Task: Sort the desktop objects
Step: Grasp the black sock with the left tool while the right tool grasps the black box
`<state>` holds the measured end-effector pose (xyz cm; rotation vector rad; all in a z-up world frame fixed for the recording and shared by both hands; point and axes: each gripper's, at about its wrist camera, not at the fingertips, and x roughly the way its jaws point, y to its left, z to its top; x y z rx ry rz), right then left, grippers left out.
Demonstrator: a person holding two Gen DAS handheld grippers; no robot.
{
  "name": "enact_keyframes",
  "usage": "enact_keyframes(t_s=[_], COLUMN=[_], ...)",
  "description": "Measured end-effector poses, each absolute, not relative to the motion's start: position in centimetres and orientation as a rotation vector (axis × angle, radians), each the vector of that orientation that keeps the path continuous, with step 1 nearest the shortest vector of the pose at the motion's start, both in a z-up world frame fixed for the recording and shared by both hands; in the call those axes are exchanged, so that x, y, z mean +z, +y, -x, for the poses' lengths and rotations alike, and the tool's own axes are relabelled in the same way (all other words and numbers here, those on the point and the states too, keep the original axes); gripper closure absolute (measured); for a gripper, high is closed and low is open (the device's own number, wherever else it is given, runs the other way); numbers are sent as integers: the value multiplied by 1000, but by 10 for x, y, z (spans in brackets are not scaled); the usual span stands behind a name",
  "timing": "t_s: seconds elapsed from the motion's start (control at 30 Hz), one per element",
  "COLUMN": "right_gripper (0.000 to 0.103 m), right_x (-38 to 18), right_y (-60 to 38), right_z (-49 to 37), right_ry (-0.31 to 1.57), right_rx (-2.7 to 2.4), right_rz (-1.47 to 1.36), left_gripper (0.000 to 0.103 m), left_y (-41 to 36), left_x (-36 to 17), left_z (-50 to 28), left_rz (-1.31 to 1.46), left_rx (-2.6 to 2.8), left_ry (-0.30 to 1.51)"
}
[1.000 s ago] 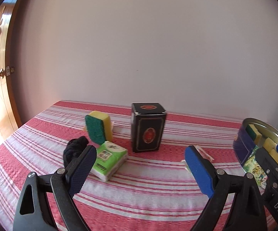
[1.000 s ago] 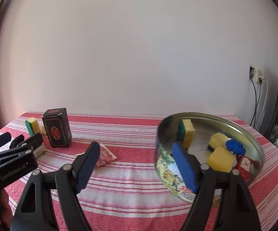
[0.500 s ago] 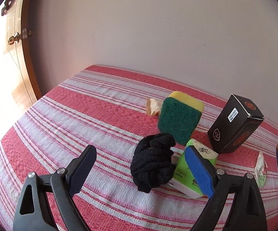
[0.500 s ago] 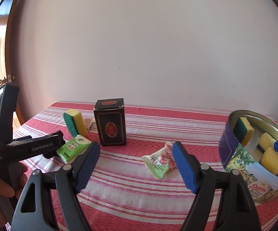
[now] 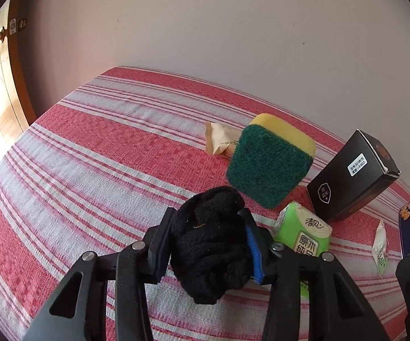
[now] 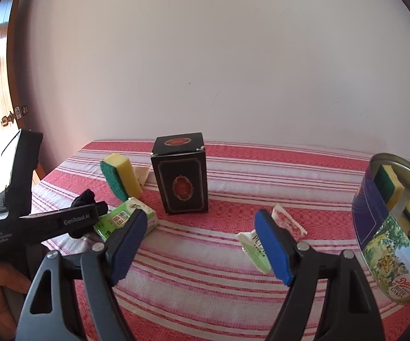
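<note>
1. My left tongs (image 5: 208,244) are pinched on a black sock (image 5: 212,244); both pads press into its bunched sides, and its lower end hangs below them over the striped worktop (image 5: 91,170).
2. Just right of the sock lies a green tissue pack (image 5: 304,236). I cannot tell whether my right pad touches it.
3. Behind them a green and yellow sponge (image 5: 270,164) stands tilted on edge, with a beige sachet (image 5: 222,142) behind it toward the far edge.
4. A black box (image 5: 352,180) stands right of the sponge, near the far edge.
5. My right tongs (image 6: 202,245) are spread wide and hold nothing, hovering above the worktop.
6. A white and pink sachet (image 6: 273,231) lies just past their right pad, not touched as far as I can see.
7. A round biscuit tin (image 6: 386,241) with sponges inside sits at the worktop's right edge.
</note>
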<state>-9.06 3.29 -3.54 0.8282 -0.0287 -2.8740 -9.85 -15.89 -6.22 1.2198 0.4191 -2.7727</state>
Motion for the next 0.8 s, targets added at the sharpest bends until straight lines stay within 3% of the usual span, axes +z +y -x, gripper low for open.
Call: enact_keyframes(t_s=[0.07,0.17,0.43,0.5,0.53,0.57,0.8], right_gripper=[20,8,6,14,34,45,46], right_x=[-33,-30,-48,-54,-55,-56,-45], right_y=[30,25,-2,-2,2,6,18], right_z=[99,115,186,200,202,203,169], right_ry=[-15,-41,115,73,19,-21,-77], right_rx=[-2870,-2856,-2930,-2885,-2857,-2836,-2838], right_rz=[-827,-825,-960,-1033,-1033,-1033,-875], left_gripper=[56,56,56,56,56,56,56], left_y=[-164,-158,-148,-151,-151,-152,-158], left_x=[-58,-39,-24,-23,-23,-23,-24], left_z=[92,78,65,67,67,68,68], left_rz=[-1151,-960,-773,-771,-774,-779,-743], left_rx=[-2790,-2815,-2845,-2845,-2844,-2843,-2853], left_ry=[472,404,309,312,312,316,350])
